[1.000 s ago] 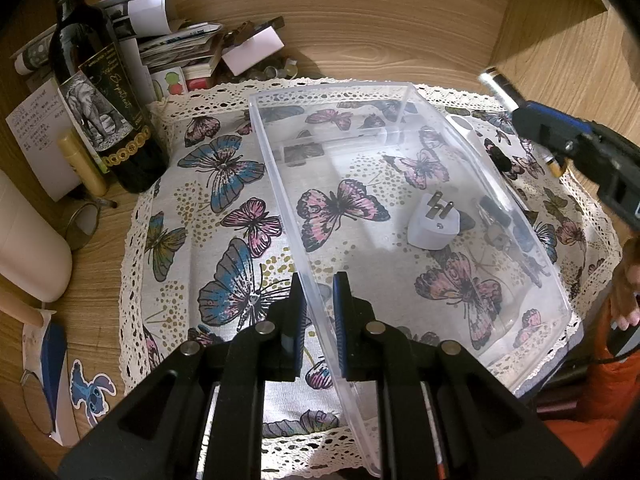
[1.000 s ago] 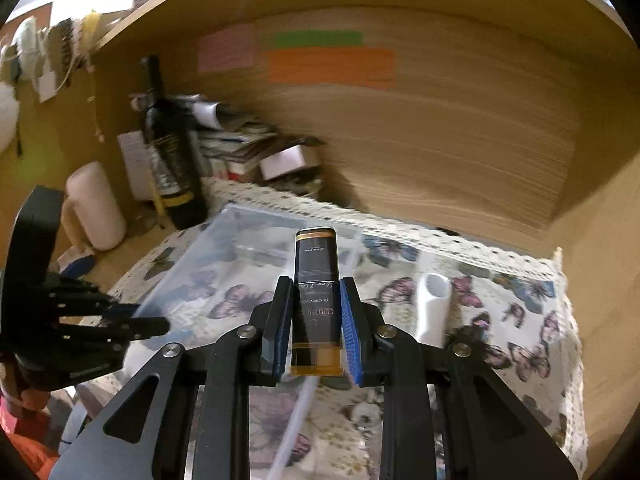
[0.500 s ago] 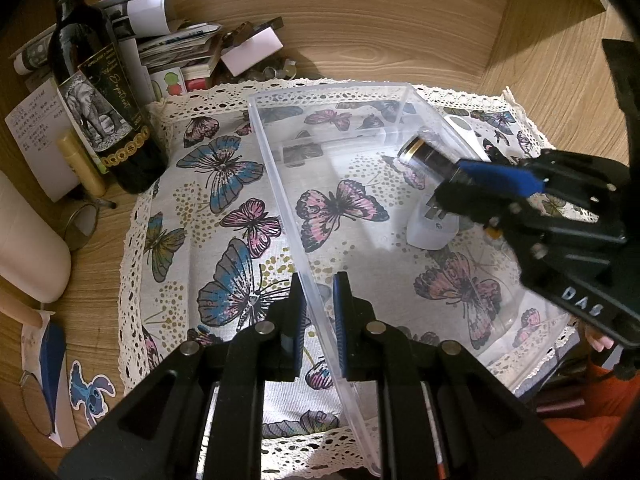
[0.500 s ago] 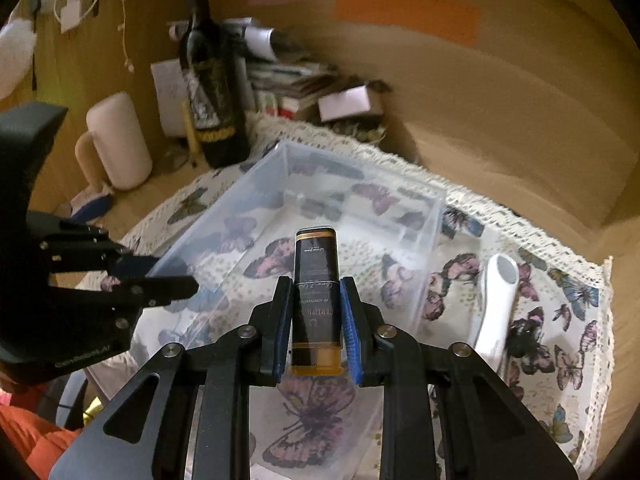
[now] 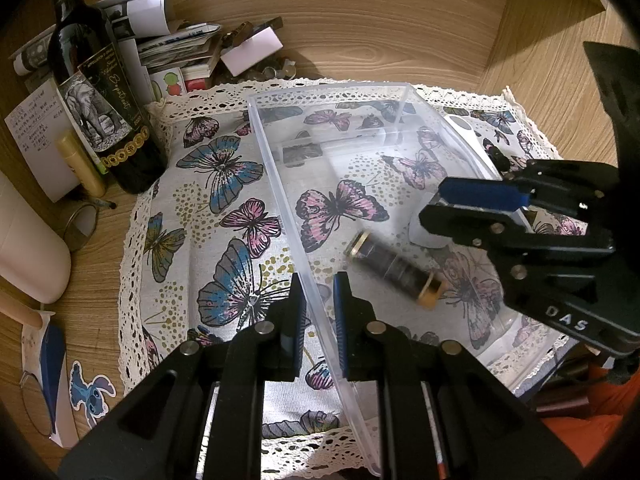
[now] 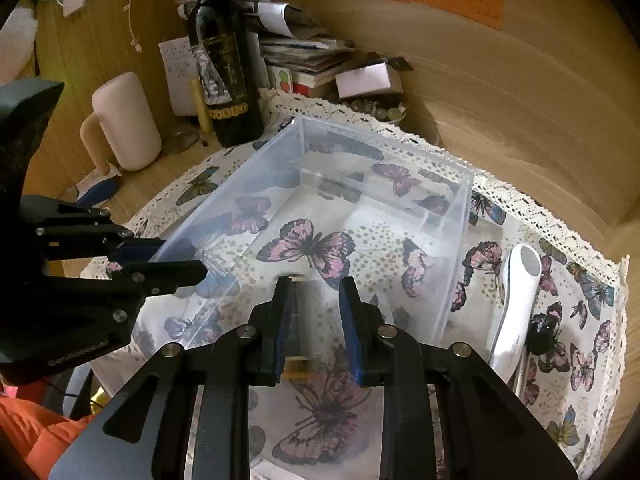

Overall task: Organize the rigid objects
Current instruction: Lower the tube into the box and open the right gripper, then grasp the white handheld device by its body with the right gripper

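the left claw (image 5: pixel 318 300) is pinching the near wall of the clear plastic bin (image 5: pixel 276 168), one finger outside and one inside, steadying it on the butterfly cloth (image 5: pixel 224 208) that covers the worktop. the right claw (image 6: pixel 314 304) hangs over the bin with its fingers spread and nothing clamped between them. the dark tube with gold ends (image 5: pixel 394 268) lies on its side inside the bin, blurred, so it looks freshly let go and perhaps not settled. a white plug (image 5: pixel 424 232) sits in the bin too, mostly hidden behind the right claw.

the step in hand looks like dropping the tube into the bin, and that seems all but finished. outside the bin, on the cloth to its right, a white handled tool (image 6: pixel 516 304) and a small black item (image 6: pixel 540 340) touching it are likely next. the right claw would need to lift clear of the bin wall, swing right, and line up across the tool's narrow handle.
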Demonstrator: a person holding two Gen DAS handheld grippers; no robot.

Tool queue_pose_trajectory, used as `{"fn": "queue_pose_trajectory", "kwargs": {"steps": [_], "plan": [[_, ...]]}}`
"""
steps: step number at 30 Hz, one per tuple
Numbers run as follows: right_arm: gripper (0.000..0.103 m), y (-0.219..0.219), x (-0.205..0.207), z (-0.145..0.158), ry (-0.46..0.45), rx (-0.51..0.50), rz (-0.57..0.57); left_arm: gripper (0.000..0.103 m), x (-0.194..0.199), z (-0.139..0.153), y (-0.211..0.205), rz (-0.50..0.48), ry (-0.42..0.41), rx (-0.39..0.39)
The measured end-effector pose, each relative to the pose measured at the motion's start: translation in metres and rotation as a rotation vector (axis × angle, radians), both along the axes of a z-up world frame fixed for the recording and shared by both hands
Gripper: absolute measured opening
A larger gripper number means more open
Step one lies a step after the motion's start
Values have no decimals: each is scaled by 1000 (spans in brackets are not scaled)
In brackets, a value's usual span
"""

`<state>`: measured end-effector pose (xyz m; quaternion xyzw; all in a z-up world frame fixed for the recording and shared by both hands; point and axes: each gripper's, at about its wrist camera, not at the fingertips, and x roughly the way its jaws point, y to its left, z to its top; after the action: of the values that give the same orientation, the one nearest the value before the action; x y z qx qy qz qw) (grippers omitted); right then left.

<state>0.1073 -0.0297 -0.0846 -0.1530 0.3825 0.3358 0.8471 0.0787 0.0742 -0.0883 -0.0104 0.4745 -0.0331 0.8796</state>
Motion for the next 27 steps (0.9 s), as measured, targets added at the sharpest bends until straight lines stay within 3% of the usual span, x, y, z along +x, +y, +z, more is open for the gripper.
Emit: {"fn": "queue_pose_trajectory", "kwargs": {"steps": [7, 16, 21, 27], "plan": [[25, -17, 1, 22, -53, 58, -54, 14, -1, -1, 1, -2, 0, -1], [31, -66, 16, 47, -158, 79, -236, 14, -1, -1, 1, -2, -1, -1], [32, -93, 37, 43, -132, 73, -335, 14, -1, -1, 1, -3, -1, -1], [32, -105, 65, 16, -49, 31, -391, 14, -1, -1, 1, -4, -1, -1]]}}
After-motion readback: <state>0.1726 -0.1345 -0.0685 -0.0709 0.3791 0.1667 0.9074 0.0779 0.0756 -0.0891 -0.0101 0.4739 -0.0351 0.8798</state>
